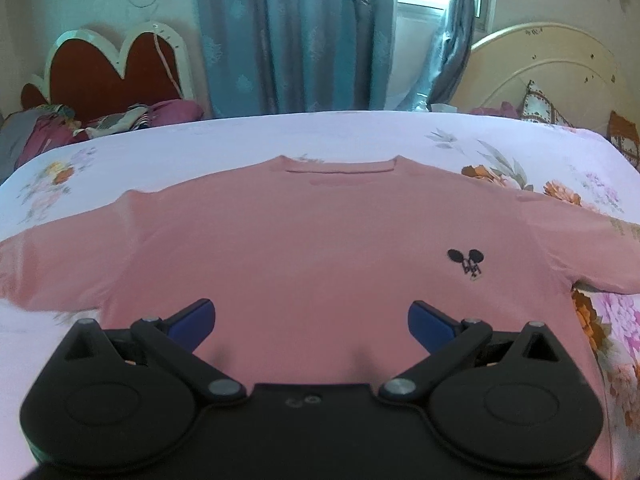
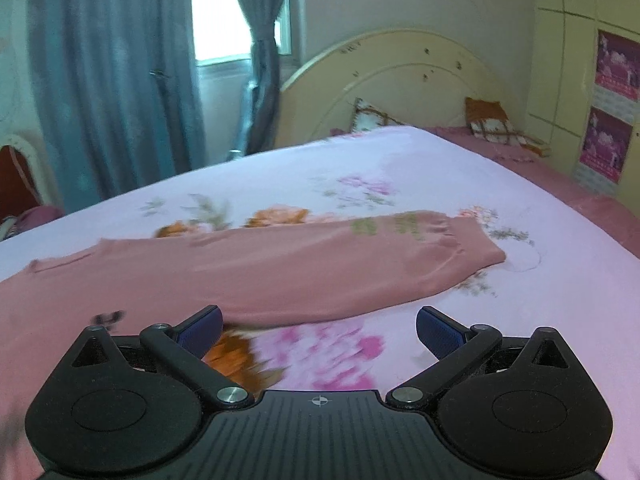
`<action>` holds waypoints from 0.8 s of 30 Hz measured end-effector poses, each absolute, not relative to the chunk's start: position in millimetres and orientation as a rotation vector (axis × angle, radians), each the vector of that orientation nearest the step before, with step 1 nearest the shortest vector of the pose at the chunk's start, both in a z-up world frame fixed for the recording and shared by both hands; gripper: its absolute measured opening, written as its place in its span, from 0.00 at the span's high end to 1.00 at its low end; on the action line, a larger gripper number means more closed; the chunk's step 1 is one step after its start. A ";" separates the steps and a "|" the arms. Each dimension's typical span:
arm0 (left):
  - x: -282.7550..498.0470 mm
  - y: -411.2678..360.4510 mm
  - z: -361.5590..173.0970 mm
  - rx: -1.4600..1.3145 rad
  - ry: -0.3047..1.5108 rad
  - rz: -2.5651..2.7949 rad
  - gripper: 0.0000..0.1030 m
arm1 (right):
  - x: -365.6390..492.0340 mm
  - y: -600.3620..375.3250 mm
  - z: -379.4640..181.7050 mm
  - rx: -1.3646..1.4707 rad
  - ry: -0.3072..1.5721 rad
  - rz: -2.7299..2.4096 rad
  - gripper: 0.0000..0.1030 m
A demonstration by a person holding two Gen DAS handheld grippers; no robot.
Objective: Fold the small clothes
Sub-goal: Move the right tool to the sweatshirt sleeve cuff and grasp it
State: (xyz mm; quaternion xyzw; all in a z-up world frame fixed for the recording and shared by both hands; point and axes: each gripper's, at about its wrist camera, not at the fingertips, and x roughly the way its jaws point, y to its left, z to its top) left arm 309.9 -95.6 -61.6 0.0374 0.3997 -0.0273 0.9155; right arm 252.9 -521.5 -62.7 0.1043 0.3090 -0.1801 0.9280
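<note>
Pink shirt (image 1: 304, 240) bears a black, seemingly mouse-eared logo (image 1: 467, 263), wording illegible.

Floral bedsheet (image 1: 360, 136), blue curtains (image 1: 288, 40), cream headboard (image 2: 392, 80), patterned pillows (image 2: 488, 120), red heart-shaped headboard (image 1: 120, 68)

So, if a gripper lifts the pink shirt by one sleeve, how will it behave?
The pink shirt lies flat and thin on the bedsheet, so it will probably hang limp and light. Its long sleeve shows soft folds, so it would likely stretch and drag the body along. Pushed, it would probably bunch up on the sheet rather than slide.
</note>
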 end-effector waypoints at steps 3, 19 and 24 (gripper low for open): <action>321.9 -110.9 -71.2 0.091 0.823 -0.068 0.01 | 268.0 -557.1 -77.5 0.231 0.647 -0.412 0.01; 357.6 -141.9 -98.3 0.173 0.861 -0.034 0.07 | 318.5 -698.3 -147.2 0.438 0.730 -0.637 0.30; 363.2 -141.1 -103.3 0.193 0.872 -0.028 0.14 | 329.8 -716.5 -149.2 0.447 0.701 -0.666 0.55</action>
